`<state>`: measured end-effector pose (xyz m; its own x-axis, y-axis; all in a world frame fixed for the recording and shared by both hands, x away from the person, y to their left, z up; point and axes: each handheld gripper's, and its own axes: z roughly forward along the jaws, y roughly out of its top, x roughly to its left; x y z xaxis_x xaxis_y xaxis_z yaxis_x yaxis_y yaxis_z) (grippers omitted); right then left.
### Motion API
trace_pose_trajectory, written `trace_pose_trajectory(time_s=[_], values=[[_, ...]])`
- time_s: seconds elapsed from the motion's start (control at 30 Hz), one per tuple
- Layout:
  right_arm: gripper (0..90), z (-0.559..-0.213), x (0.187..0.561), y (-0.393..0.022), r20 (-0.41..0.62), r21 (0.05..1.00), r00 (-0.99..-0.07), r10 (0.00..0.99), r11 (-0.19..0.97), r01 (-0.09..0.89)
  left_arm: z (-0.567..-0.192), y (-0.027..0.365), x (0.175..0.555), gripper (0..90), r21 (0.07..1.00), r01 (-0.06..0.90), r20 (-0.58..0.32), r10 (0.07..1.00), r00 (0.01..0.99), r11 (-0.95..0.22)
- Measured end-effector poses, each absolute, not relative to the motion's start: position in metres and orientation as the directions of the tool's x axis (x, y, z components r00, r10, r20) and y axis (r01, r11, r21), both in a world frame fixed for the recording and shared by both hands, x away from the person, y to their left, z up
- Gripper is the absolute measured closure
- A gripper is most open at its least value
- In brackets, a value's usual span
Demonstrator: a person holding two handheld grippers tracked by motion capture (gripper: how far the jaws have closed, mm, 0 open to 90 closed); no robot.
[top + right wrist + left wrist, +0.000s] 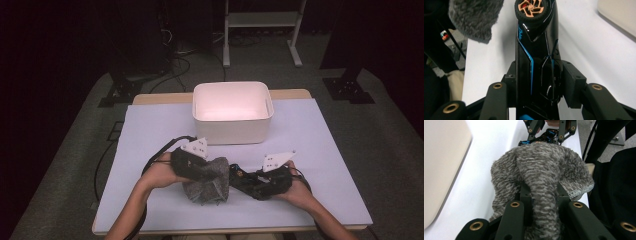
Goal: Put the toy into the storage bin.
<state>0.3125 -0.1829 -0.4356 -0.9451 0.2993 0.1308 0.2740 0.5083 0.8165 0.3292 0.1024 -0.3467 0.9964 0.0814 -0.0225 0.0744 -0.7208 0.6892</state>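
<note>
The toy car (536, 50), glossy black with blue lines and a copper-spoked wheel, is pinched sideways in the right gripper (252, 186)'s jaws, its long axis running straight out along them toward the grey fuzzy cloth (541, 177). The left gripper (200, 172)'s jaws clamp that bunched cloth above the near tabletop (310, 150), before the white bin (233, 112).
</note>
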Motion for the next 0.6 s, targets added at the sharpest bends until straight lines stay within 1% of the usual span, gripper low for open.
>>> trace_pose_trajectory(time_s=[0.13, 0.2, 0.3, 0.37, 0.43, 0.47, 0.57, 0.6], values=[[55.1, -0.436, 0.308, -0.198, 0.140, 0.820, -0.936, 0.324, 0.491, 0.293, -0.346, 0.089, 0.330, 75.1, 0.682, 0.054, -0.020, 0.055, 0.998, -0.730], [55.1, -0.436, 0.308, -0.199, 0.131, 0.822, -0.932, 0.337, 0.488, 0.292, -0.344, 0.088, 0.330, 75.1, 0.682, 0.056, -0.020, 0.058, 0.998, -0.730], [55.1, -0.435, 0.314, -0.194, 0.138, 0.827, -0.933, 0.331, 0.480, 0.293, -0.340, 0.091, 0.330, 75.1, 0.680, 0.054, -0.010, 0.064, 0.998, -0.731], [55.2, -0.434, 0.318, -0.184, 0.127, 0.802, -0.939, 0.319, 0.524, 0.287, -0.338, 0.096, 0.331, 75.1, 0.681, 0.056, -0.008, 0.069, 0.998, -0.730], [55.2, -0.430, 0.321, -0.167, 0.087, 0.741, -0.963, 0.253, 0.630, 0.232, -0.338, 0.102, 0.330, 75.1, 0.688, 0.067, -0.012, 0.082, 0.997, -0.723], [55.2, -0.427, 0.323, -0.158, 0.068, 0.693, -0.977, 0.203, 0.694, 0.193, -0.338, 0.104, 0.330, 75.1, 0.689, 0.074, -0.015, 0.088, 0.996, -0.721], [55.3, -0.424, 0.327, -0.142, 0.087, 0.604, -0.987, 0.137, 0.781, 0.162, -0.341, 0.113, 0.329, 75.1, 0.689, 0.082, -0.015, 0.100, 0.995, -0.720], [55.3, -0.425, 0.328, -0.138, 0.089, 0.585, -0.987, 0.132, 0.795, 0.159, -0.342, 0.117, 0.328, 75.1, 0.691, 0.090, -0.018, 0.107, 0.994, -0.717]])
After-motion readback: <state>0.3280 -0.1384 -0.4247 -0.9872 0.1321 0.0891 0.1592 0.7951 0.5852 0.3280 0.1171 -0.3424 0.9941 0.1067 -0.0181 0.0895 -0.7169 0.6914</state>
